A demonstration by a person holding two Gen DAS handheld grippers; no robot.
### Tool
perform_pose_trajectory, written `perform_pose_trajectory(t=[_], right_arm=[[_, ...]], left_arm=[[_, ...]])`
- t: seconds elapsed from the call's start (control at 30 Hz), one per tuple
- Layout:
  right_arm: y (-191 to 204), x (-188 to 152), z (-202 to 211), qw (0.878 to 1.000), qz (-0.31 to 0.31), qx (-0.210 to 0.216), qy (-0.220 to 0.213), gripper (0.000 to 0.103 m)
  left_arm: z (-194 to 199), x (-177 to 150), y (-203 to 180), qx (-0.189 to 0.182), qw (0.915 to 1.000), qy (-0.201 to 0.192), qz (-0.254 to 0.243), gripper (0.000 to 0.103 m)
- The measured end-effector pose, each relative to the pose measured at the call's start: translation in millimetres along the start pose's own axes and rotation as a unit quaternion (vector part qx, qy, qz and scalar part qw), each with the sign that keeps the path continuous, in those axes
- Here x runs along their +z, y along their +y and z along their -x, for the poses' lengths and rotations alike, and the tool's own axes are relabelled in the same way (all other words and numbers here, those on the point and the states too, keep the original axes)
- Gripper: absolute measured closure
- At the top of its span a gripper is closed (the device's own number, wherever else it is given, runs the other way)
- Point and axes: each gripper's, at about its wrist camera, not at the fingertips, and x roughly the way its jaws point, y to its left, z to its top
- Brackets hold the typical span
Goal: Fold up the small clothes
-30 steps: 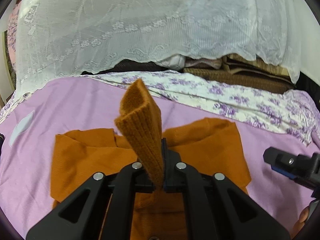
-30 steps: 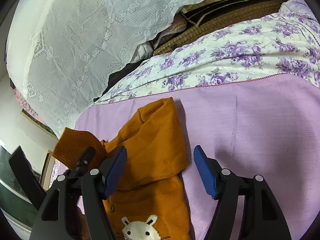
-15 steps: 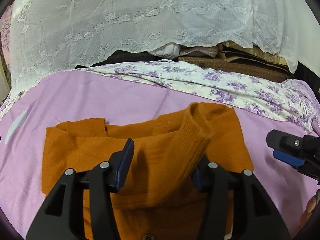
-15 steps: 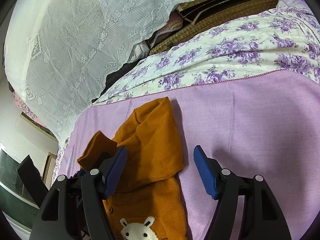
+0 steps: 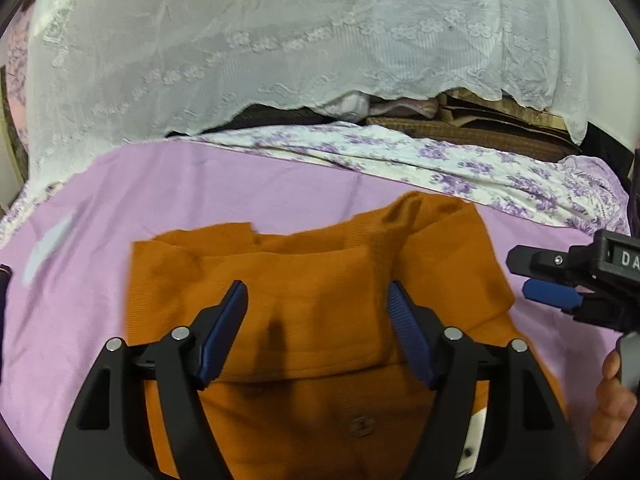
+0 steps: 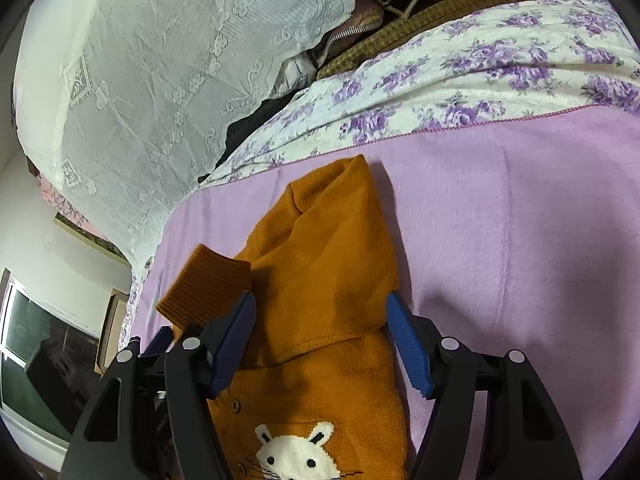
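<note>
Orange knit makes up the small sweater (image 5: 320, 312), which lies flat on the lilac blanket (image 5: 168, 200), and every other place here is told from that sweater. Its sleeves are folded in across the chest, one ribbed cuff (image 6: 204, 284) resting on the folded cloth at the sweater's left side in the right wrist view. A white rabbit face (image 6: 296, 452) is knitted into the front, toward the near end of the sweater, with small buttons beside it. The left gripper (image 5: 316, 328) hangs over the middle of the sweater with its jaws opening; the blue pads (image 5: 224, 332) stand wide apart and no cloth is pinched between them, only the sweater lying below. The right gripper (image 6: 320, 340) is over the sweater's right half, its jaws also wide with nothing gripped, one pad just past the sweater's right edge above the blanket. In the left wrist view the right gripper (image 5: 548, 280) shows off the sweater's right side, with part of a hand (image 5: 612, 400) beneath it. Beyond the far end of the sweater lies a white sheet with purple flowers (image 5: 440, 160), and past that a white lace cloth (image 5: 280, 40) drapes over stacked dark and brown fabrics (image 5: 480, 120).
</note>
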Motion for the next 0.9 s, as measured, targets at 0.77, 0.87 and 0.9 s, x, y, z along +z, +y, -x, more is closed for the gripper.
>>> perform_pose_trajectory(t=[0.77, 0.87, 0.9], right_arm=[[10, 8, -22, 0.998, 0.03, -0.063, 0.001, 0.034], [17, 11, -34, 0.996, 0.043, -0.079, 0.007, 0.034], [19, 11, -36, 0.996, 0.046, -0.08, 0.008, 0.034]], left_arm=[[-19, -39, 160, 0.092, 0.9802, 0.076, 0.158, 0.028], [-26, -45, 168, 0.082, 0.9773, 0.091, 0.173, 0.027], [-26, -46, 167, 0.084, 0.9778, 0.09, 0.17, 0.027]])
